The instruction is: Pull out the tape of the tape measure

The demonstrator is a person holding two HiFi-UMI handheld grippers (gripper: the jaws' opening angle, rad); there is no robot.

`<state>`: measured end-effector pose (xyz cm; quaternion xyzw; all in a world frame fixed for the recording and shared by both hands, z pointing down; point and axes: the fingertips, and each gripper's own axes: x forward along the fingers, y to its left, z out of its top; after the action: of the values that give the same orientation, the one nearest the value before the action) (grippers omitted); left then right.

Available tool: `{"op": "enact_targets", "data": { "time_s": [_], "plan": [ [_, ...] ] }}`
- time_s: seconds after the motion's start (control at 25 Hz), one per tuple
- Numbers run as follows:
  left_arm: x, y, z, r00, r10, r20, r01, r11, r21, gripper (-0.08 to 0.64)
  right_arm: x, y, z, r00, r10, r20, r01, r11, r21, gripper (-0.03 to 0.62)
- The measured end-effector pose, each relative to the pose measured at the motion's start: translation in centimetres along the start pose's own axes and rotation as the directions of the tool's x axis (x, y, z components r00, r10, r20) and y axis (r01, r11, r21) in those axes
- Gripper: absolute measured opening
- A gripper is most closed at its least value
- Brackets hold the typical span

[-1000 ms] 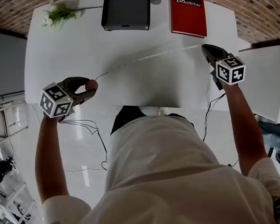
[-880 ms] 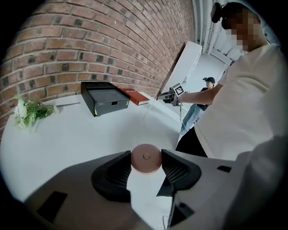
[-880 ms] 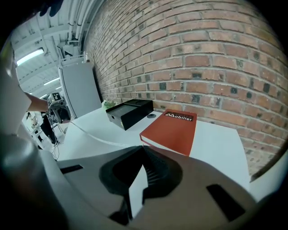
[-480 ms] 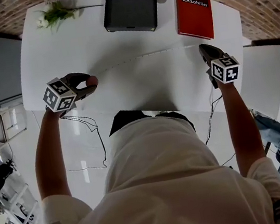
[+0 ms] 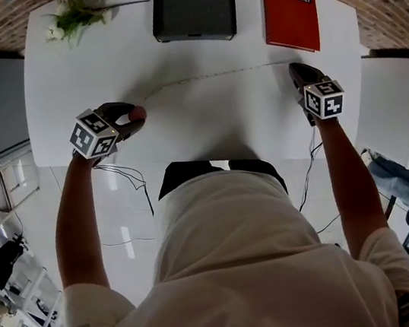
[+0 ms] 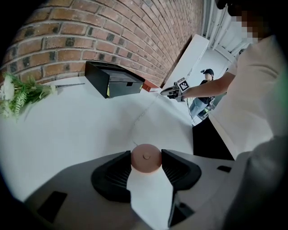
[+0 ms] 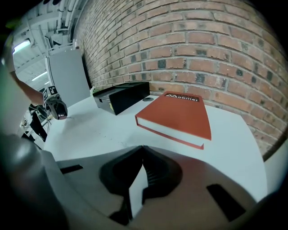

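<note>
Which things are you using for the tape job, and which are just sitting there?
For the job: tape measure, clamped in the left gripper; its tape, stretched across to the shut right gripper.
Just lying about: black box, red book, flowers, all on the white table.

My left tongs (image 5: 131,117) clasp the small, round, pinkish tape measure (image 5: 137,114) over the white tabletop (image 5: 206,124). From it the thin pale tape (image 5: 214,76) runs in a shallow arc across to the tip of my right tongs (image 5: 295,70), whose jaws are pressed together on its end. Along the far edge, by the brick wall, lie a sprig of flowers (image 5: 72,16), a black box (image 5: 192,3) and a red book (image 5: 287,1), all well apart from the tape.
</note>
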<state>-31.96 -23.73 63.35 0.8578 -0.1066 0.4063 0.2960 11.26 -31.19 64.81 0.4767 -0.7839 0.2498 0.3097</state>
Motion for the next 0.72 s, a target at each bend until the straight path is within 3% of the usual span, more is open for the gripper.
{"op": "enact_targets", "data": {
  "time_s": [0.72],
  "plan": [
    [1.1, 1.2, -1.4, 0.998, 0.044, -0.040, -0.041, 0.997, 0.060, 0.210, 1.1, 0.3, -1.8, 0.998, -0.052, -0.028, 0.052, 0.999, 0.000, 0.014]
  ]
}}
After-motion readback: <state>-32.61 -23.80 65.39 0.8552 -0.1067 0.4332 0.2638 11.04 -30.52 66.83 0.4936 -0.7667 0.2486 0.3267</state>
